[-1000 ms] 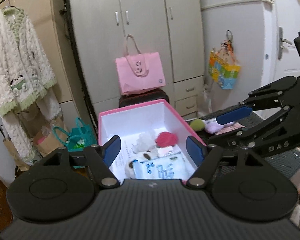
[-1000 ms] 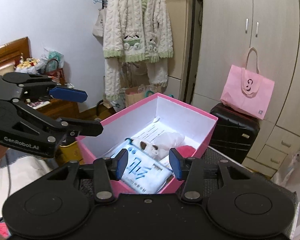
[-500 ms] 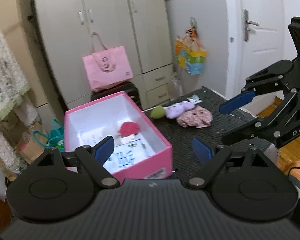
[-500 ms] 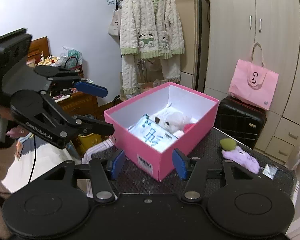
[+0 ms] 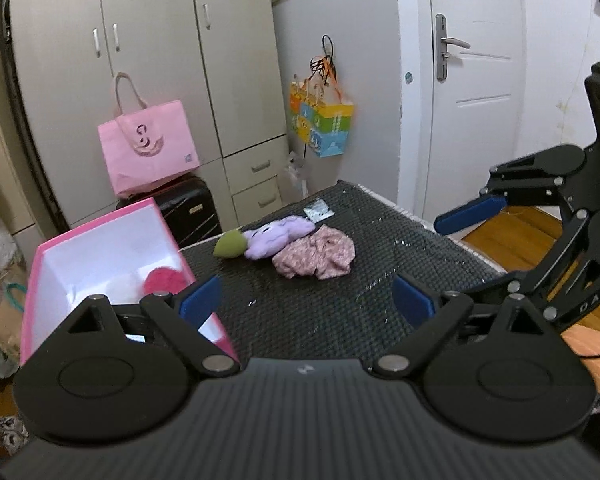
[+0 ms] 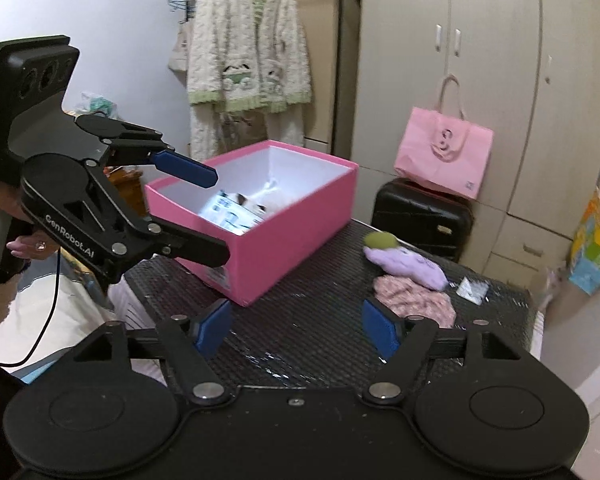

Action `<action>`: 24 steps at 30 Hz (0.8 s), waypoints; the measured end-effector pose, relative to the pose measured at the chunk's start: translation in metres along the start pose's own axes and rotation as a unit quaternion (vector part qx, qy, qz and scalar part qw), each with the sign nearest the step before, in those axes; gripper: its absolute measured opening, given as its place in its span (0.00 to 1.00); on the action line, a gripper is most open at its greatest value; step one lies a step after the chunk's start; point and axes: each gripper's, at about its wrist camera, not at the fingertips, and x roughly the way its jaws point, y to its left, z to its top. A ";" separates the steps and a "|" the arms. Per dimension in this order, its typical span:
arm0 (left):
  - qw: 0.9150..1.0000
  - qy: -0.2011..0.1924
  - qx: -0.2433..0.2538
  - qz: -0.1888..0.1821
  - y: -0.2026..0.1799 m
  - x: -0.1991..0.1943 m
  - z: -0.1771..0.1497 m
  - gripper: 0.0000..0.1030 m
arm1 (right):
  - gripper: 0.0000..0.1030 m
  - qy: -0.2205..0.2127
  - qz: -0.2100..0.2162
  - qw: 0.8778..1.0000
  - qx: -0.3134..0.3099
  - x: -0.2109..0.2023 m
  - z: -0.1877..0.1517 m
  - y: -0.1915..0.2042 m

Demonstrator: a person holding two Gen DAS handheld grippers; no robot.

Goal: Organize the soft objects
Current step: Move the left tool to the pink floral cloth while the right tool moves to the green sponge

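Left wrist view shows the dark mat (image 5: 400, 264), then the pink box (image 5: 100, 240) at its left edge holding a red plush (image 5: 164, 280). Smaller, mid-mat, lie the floral cloth (image 5: 316, 254) touching the purple plush (image 5: 278, 236). Left gripper (image 5: 306, 304) and right gripper (image 6: 296, 328) hang above, jaws spread, empty.

Left gripper (image 5: 306, 300) and right gripper (image 6: 296, 326) both gape, empty.
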 end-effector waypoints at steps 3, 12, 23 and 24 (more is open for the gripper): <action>1.000 -0.006 -0.002 0.004 -0.004 0.019 0.003 0.91 | 0.75 0.004 -0.007 1.000 0.022 0.010 -0.010 -0.021; 0.998 -0.005 -0.065 0.005 -0.007 0.085 0.004 0.91 | 0.75 0.000 -0.023 0.996 0.087 0.043 -0.033 -0.093; 0.983 -0.005 -0.181 0.011 -0.010 0.175 -0.008 0.91 | 0.74 -0.012 -0.049 0.987 0.154 0.080 -0.029 -0.162; 0.983 -0.005 -0.180 0.022 -0.009 0.184 -0.007 0.91 | 0.74 -0.011 -0.054 0.987 0.152 0.085 -0.026 -0.167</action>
